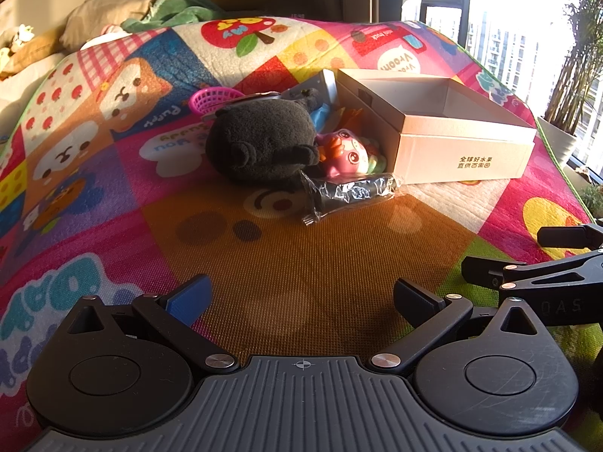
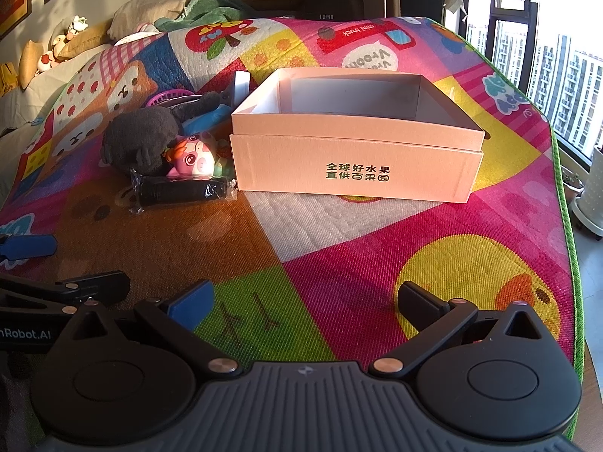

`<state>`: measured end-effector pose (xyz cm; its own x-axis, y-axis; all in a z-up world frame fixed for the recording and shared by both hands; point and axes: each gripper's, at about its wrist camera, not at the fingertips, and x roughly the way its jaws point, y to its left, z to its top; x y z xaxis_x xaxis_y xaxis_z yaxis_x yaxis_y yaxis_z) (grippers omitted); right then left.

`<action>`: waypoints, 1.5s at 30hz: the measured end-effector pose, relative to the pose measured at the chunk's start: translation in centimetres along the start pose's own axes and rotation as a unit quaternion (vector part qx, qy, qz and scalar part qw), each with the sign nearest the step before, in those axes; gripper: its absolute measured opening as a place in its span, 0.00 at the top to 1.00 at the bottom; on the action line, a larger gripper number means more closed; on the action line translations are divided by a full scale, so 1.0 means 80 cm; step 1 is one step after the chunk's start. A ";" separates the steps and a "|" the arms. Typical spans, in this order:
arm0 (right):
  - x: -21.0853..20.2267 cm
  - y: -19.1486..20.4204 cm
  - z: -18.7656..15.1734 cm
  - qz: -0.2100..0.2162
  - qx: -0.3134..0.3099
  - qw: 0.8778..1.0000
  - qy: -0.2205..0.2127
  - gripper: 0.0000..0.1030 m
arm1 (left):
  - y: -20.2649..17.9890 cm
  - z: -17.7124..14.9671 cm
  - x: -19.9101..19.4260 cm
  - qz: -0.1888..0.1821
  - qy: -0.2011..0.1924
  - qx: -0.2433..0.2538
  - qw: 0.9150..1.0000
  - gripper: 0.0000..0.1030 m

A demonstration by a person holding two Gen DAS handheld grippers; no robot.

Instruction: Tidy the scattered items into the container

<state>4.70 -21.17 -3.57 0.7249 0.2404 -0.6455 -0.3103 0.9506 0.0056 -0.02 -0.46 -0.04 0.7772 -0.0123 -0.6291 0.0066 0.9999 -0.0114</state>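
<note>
An open cardboard box (image 2: 354, 165) (image 1: 463, 150) with green print stands on a colourful play mat, nothing visible inside. Left of it lies a pile: a dark plush toy (image 1: 264, 143) (image 2: 139, 135), a pink cartoon figure (image 1: 346, 154) (image 2: 194, 160), a black item in clear wrap (image 1: 350, 190) (image 2: 181, 190), a magenta basket (image 1: 213, 98) (image 2: 169, 97) and blue and grey pieces behind. My left gripper (image 1: 301, 299) is open over bare mat, short of the wrapped item. My right gripper (image 2: 307, 301) is open in front of the box, holding nothing.
The play mat (image 2: 339, 248) covers a raised surface with a green edge (image 2: 565, 203) dropping off at the right. Pillows and a green cloth (image 1: 177, 9) lie at the back. Potted plants (image 1: 565, 86) and a window stand on the right.
</note>
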 end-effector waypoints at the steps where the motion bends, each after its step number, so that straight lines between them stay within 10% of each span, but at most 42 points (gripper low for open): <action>1: 0.001 -0.001 0.000 0.001 -0.001 1.000 0.002 0.00 | -0.001 0.000 0.000 0.001 0.001 0.002 1.000 0.00; 19: -0.007 -0.006 -0.001 0.004 0.008 1.000 0.022 0.00 | 0.002 -0.004 -0.005 -0.010 0.007 0.020 1.000 0.00; 28: -0.007 0.001 0.009 0.027 -0.009 0.999 0.021 0.00 | 0.077 0.028 -0.021 0.005 -0.027 -0.041 0.999 0.00; 33: -0.012 0.055 0.050 0.052 -0.073 0.994 -0.063 0.00 | 0.132 0.041 -0.028 0.030 -0.046 -0.104 0.993 0.00; 40: 0.056 0.110 0.085 0.076 -0.075 0.994 -0.006 0.00 | 0.161 0.038 -0.036 0.031 -0.054 -0.136 0.989 0.00; 45: 0.070 0.116 0.083 0.057 -0.083 0.995 0.002 0.21 | 0.145 0.042 -0.031 0.016 -0.051 -0.103 0.993 0.00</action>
<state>9.96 -9.72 -2.08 0.6769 0.3441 -0.6507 -0.4885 0.8713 -0.0475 0.28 11.16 3.99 0.8351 0.0314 -0.5492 -0.1407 0.9773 -0.1581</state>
